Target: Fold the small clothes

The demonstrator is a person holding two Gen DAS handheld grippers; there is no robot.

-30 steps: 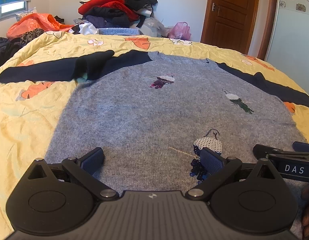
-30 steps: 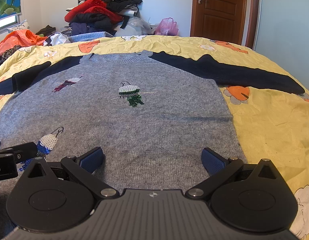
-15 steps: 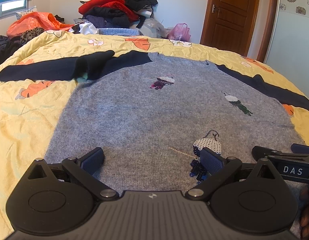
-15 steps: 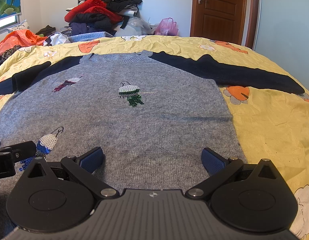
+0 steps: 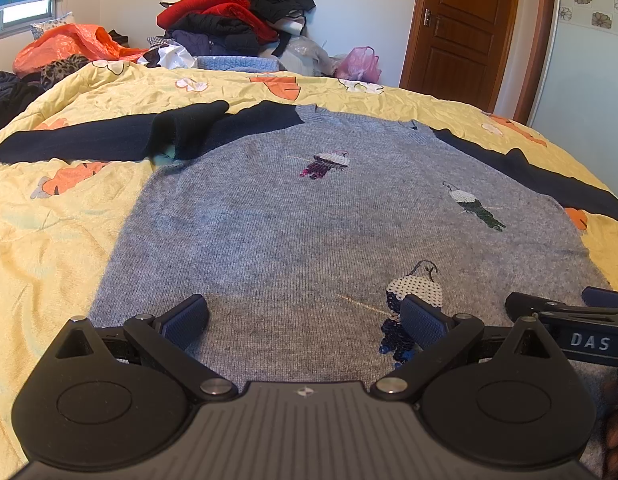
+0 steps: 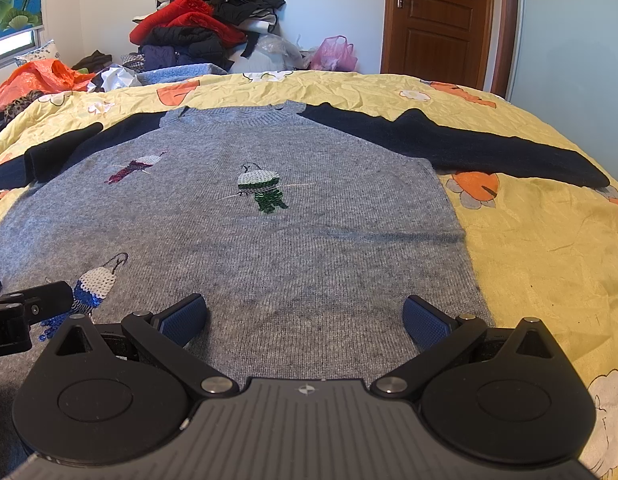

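A grey knit sweater [image 5: 289,232] [image 6: 269,248] with dark navy sleeves and sequin bird patches lies flat, front up, on the yellow bedspread. Its left sleeve [image 5: 109,138] is partly doubled back on itself; its right sleeve [image 6: 469,148] stretches out straight. My left gripper [image 5: 305,320] hovers open over the sweater's near hem, left half, with nothing between its fingers. My right gripper [image 6: 305,320] hovers open over the hem's right half, also holding nothing. Each gripper shows at the edge of the other's view.
The yellow bedspread [image 5: 49,240] with orange flower prints extends around the sweater. A heap of red, black and blue clothes [image 5: 233,20] and an orange bag [image 5: 65,46] lie at the far side by the wall. A wooden door [image 6: 441,20] stands at the back right.
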